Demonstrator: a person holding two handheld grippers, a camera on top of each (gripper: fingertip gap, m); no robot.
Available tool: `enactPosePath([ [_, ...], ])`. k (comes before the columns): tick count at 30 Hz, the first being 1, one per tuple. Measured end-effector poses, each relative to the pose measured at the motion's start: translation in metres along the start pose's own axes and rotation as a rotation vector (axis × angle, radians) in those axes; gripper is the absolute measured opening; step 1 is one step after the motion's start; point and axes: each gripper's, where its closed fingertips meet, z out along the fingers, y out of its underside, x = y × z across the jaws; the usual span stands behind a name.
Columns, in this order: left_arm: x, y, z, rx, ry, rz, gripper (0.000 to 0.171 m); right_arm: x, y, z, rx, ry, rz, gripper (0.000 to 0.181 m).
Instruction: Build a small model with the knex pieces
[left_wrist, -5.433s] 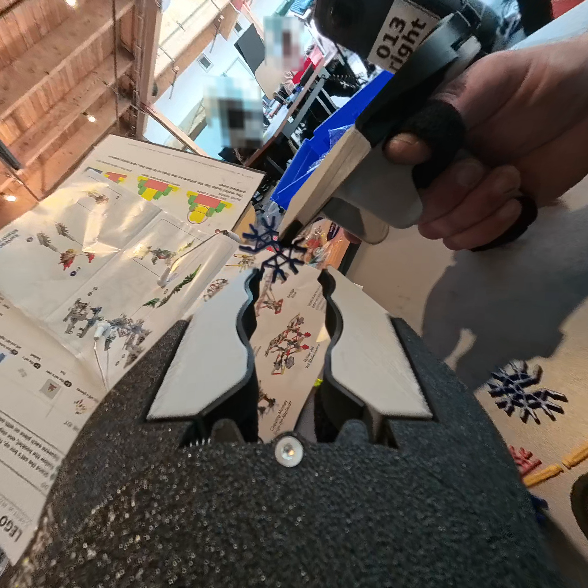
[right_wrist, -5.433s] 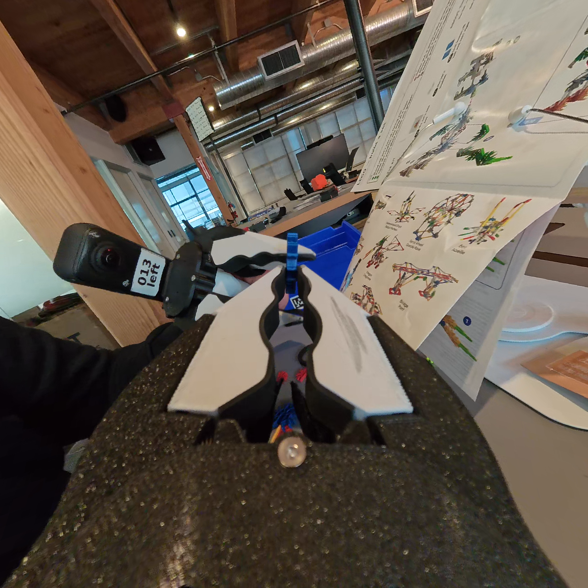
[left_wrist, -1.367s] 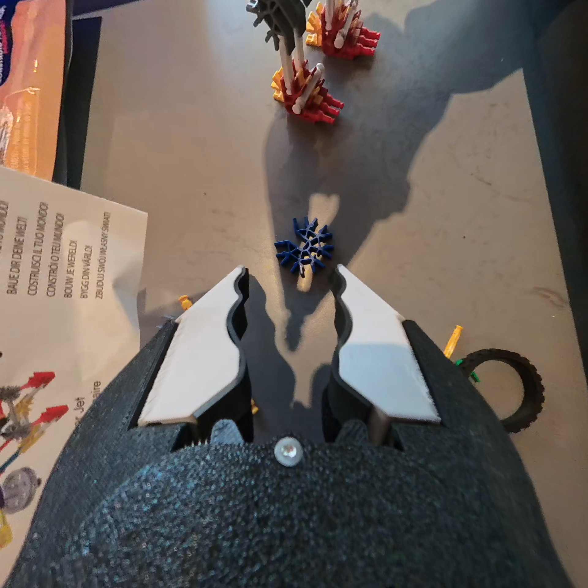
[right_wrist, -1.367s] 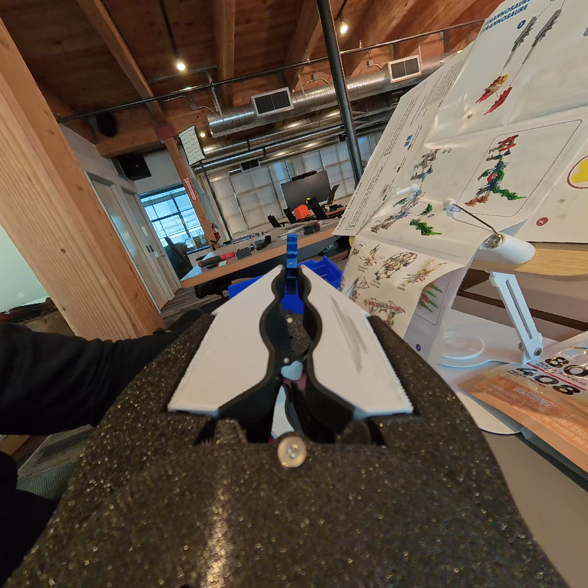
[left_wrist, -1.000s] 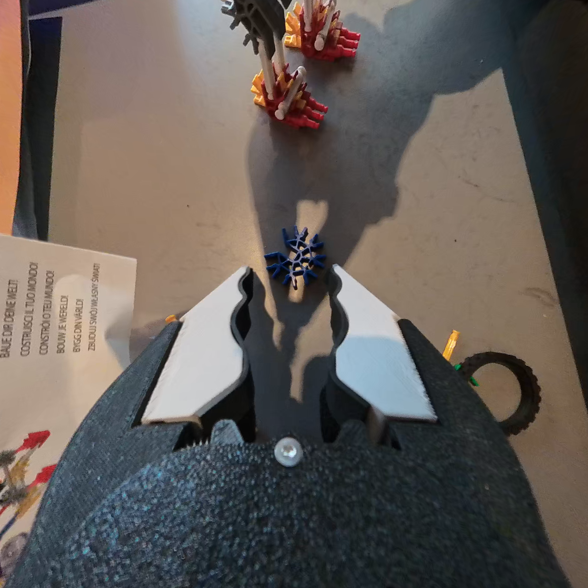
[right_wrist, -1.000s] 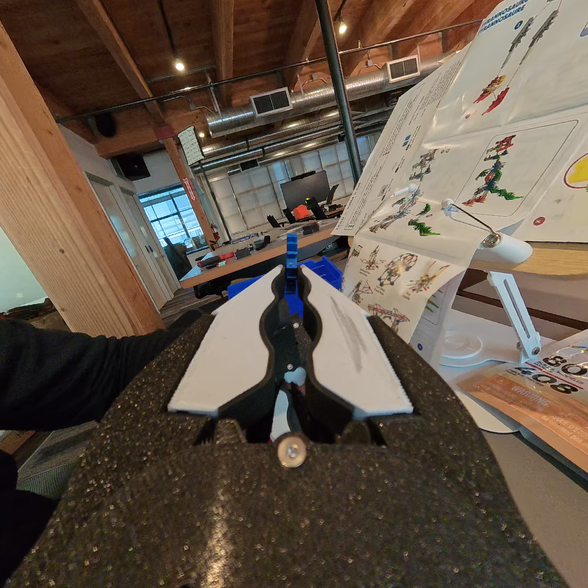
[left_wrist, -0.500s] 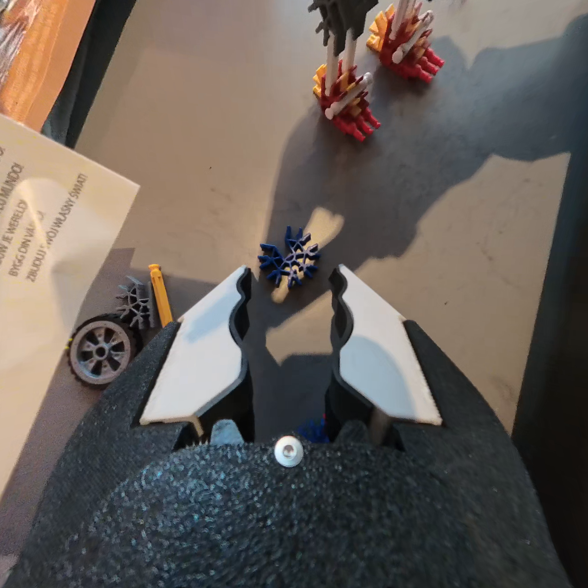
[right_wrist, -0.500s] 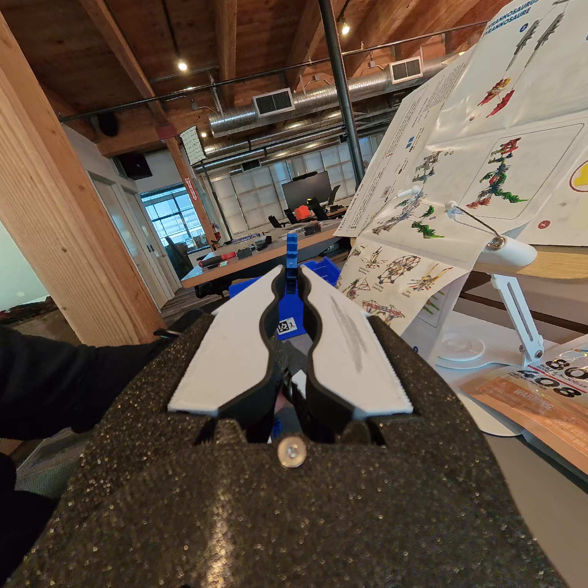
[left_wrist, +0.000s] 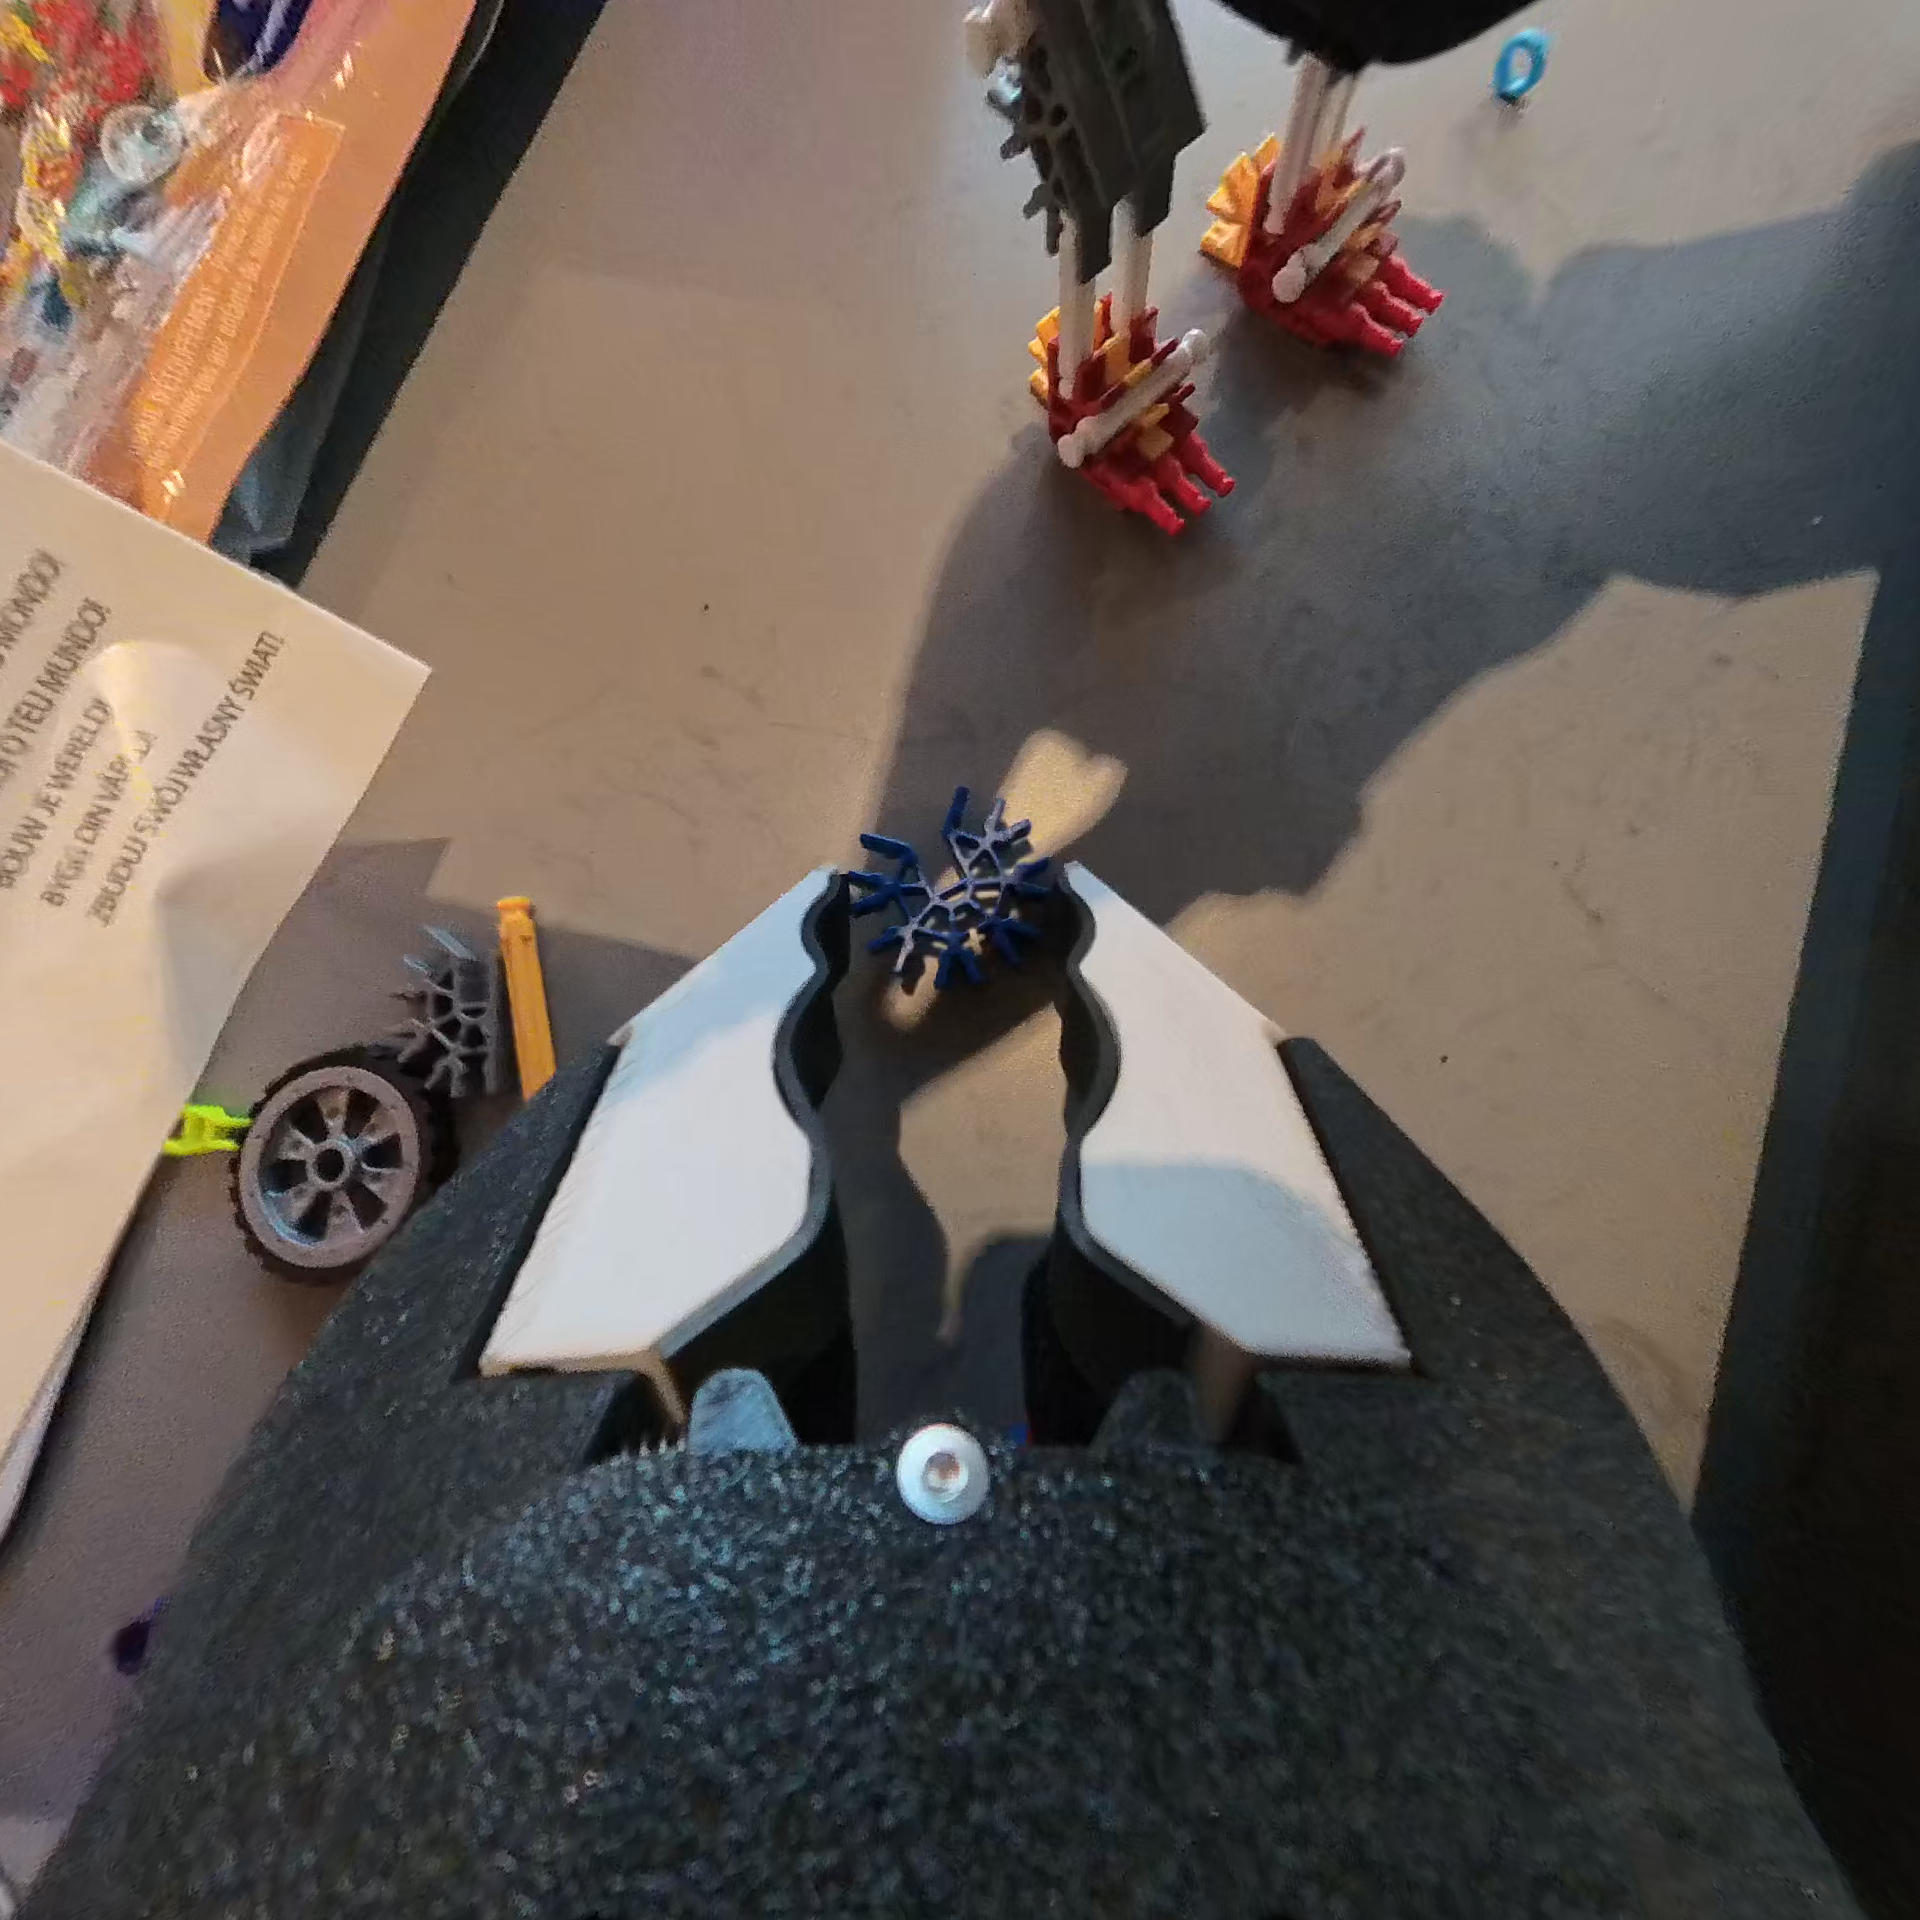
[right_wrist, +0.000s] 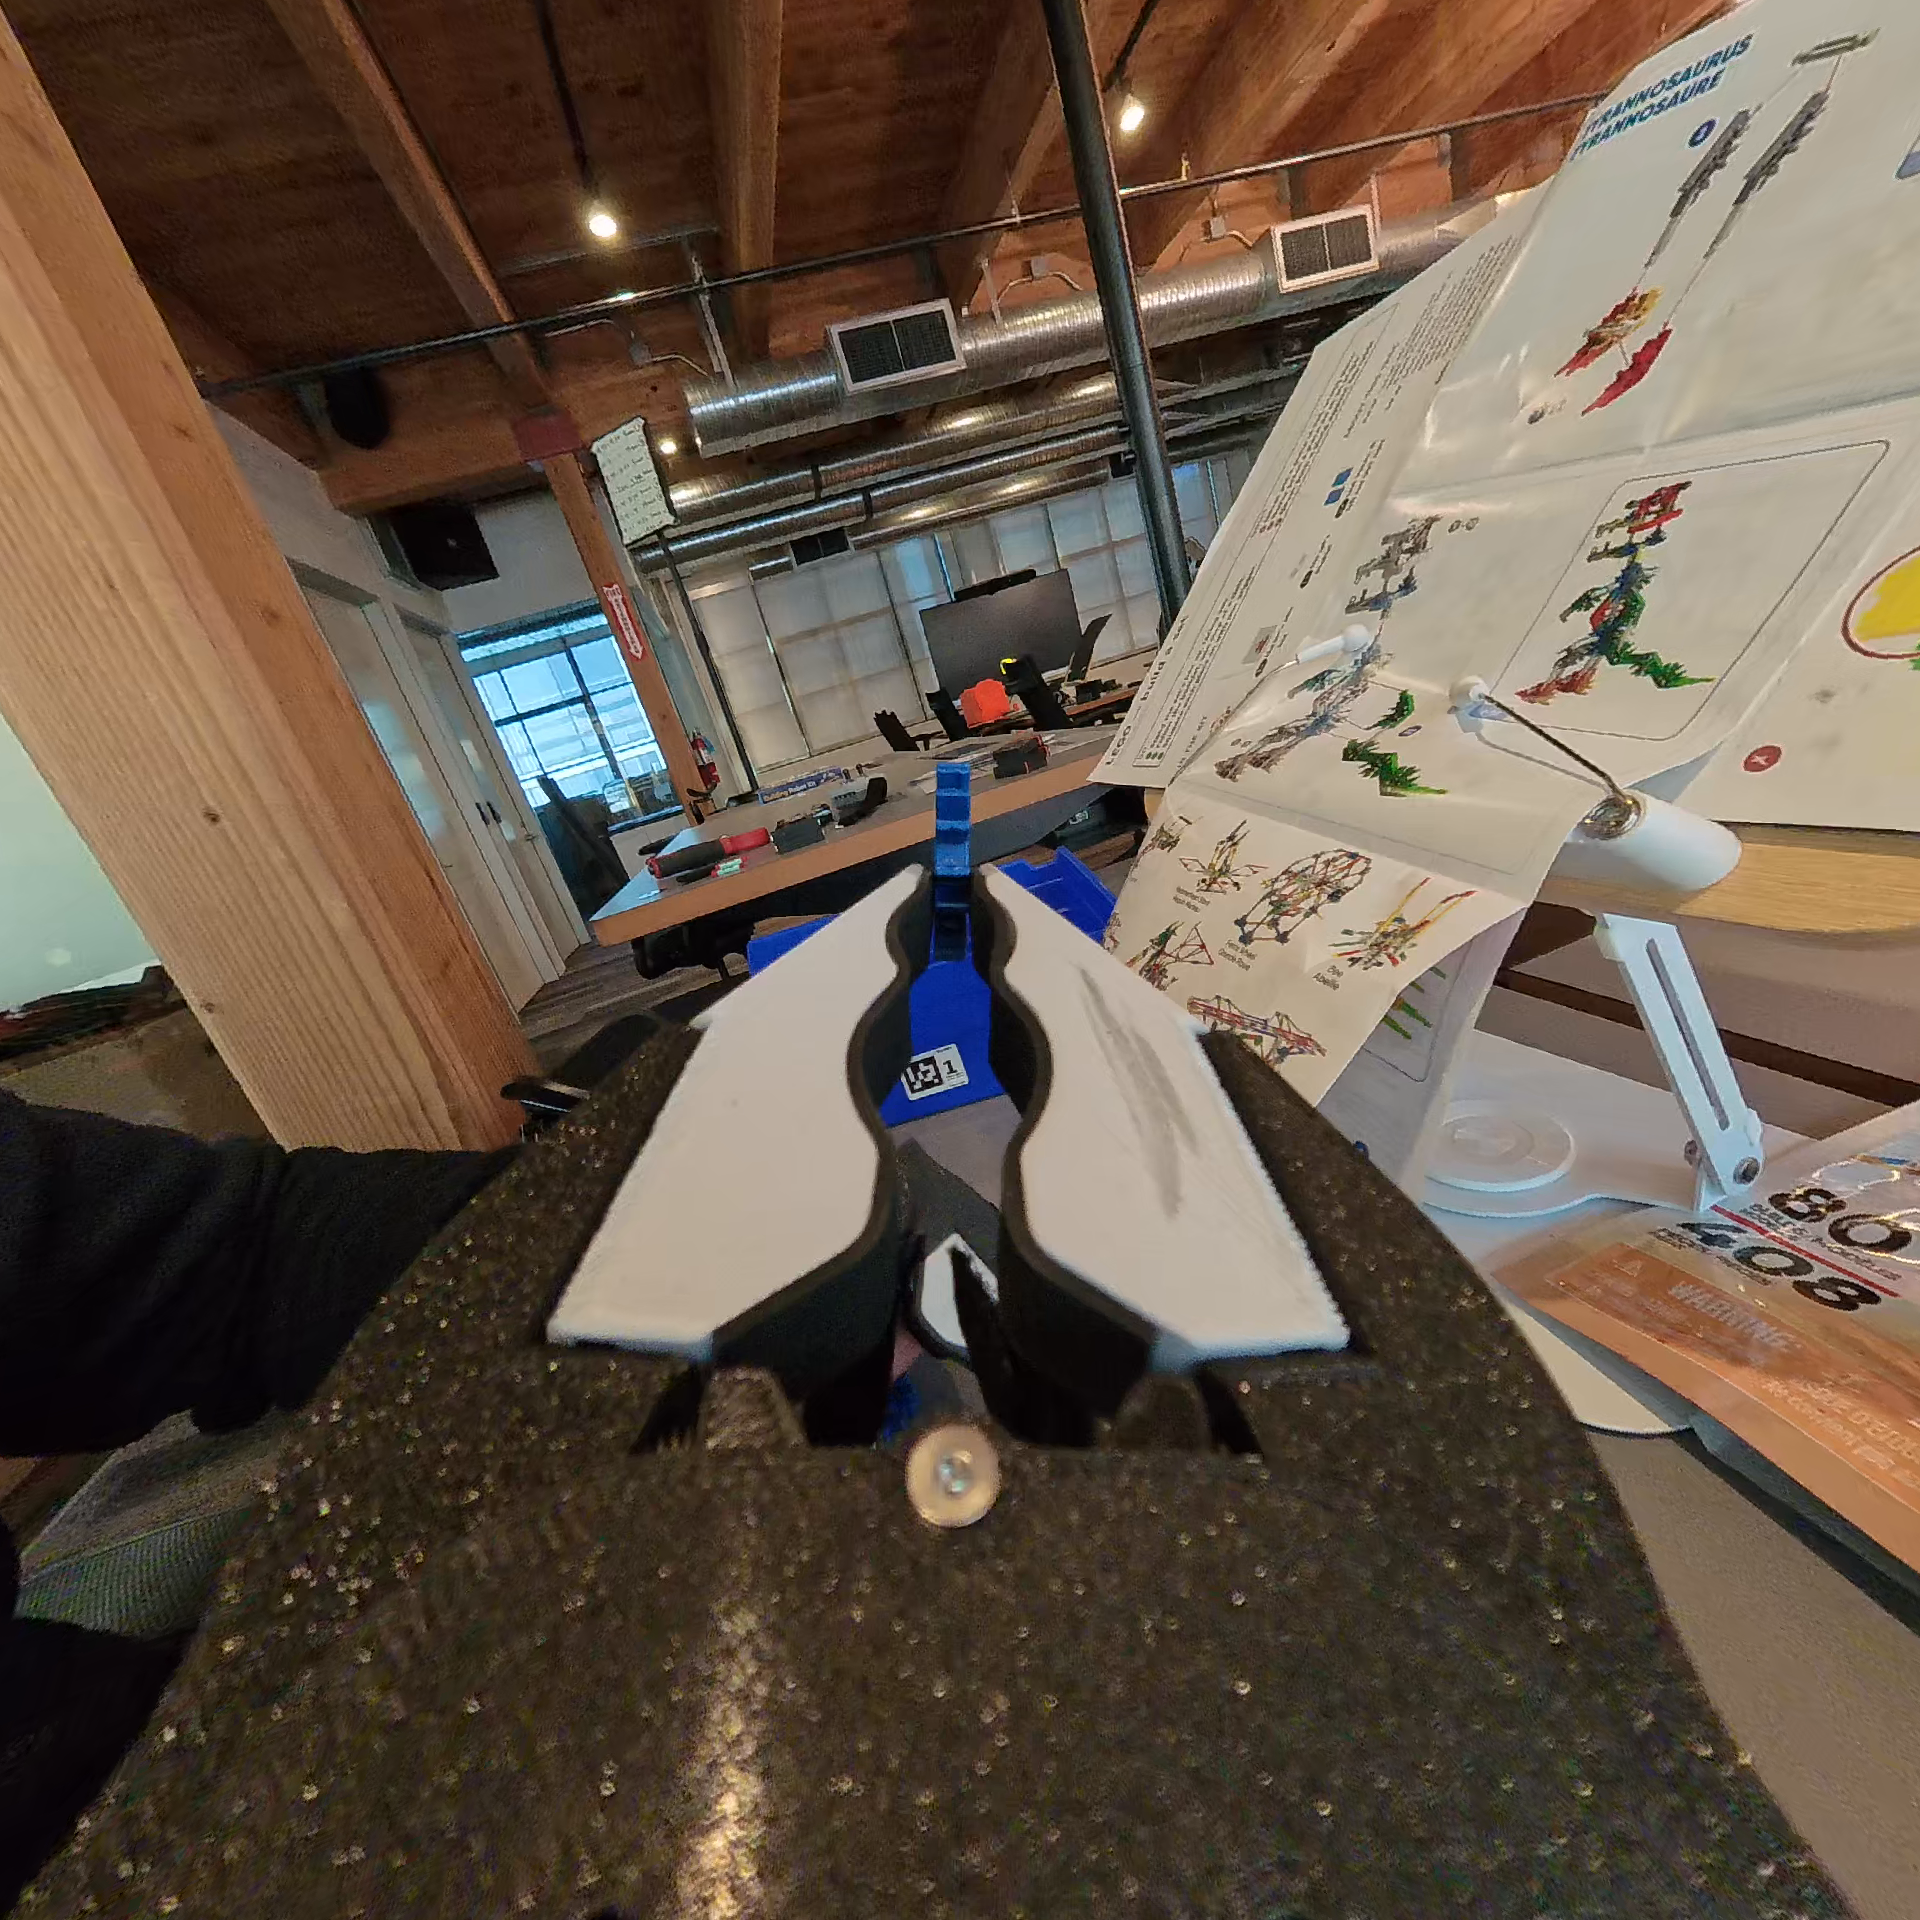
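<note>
My left gripper (left_wrist: 951, 904) is open and points down at the grey table (left_wrist: 665, 540). A dark blue snowflake-shaped connector (left_wrist: 951, 899) lies flat on the table right between its fingertips, untouched as far as I can tell. My right gripper (right_wrist: 951, 883) is held up in the air and is shut on a blue connector piece (right_wrist: 952, 816) seen edge-on, which sticks up out of the tips. A black sleeve (right_wrist: 208, 1247) shows at the left of the right wrist view.
A partly built model with red and yellow feet (left_wrist: 1127, 416) and white rods stands farther ahead. A grey wheel (left_wrist: 327, 1169), grey connector (left_wrist: 457, 1023) and orange rod (left_wrist: 525, 987) lie left. An instruction sheet (left_wrist: 156, 831) lies left; another hangs on a white stand (right_wrist: 1662, 810). A blue bin (right_wrist: 945, 1018) stands behind. Across from one pair of fingers to the other is roughly 20 cm. About 12 cm separates my left fingertips from the grey wheel (left_wrist: 327, 1169).
My left gripper has swung down from the air to the table and closed in on the dark blue connector, which now sits between its tips. The right gripper has kept its hold.
</note>
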Motion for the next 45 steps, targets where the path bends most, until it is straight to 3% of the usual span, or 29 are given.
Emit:
enactPosePath([
  [5, -0.006, -0.008, -0.029, 0.111, 0.002, 0.017, 0.038, 0.002, -0.001, -0.004, -0.003, 0.005, -0.009, 0.005],
  [12, -0.016, -0.027, -0.117, 0.404, 0.037, 0.035, 0.038, -0.013, 0.021, 0.005, -0.118, -0.067, -0.063, 0.005],
  [18, -0.008, -0.034, -0.159, 0.42, 0.023, 0.147, 0.038, -0.039, 0.06, 0.016, -0.281, -0.19, -0.128, 0.005],
  [28, 0.002, -0.034, -0.173, 0.373, 0.085, 0.213, 0.038, -0.059, 0.085, 0.019, -0.371, -0.301, -0.132, 0.005],
  [45, 0.028, -0.027, -0.164, 0.217, 0.245, 0.321, 0.038, -0.08, 0.105, 0.013, -0.467, -0.398, -0.199, 0.005],
])
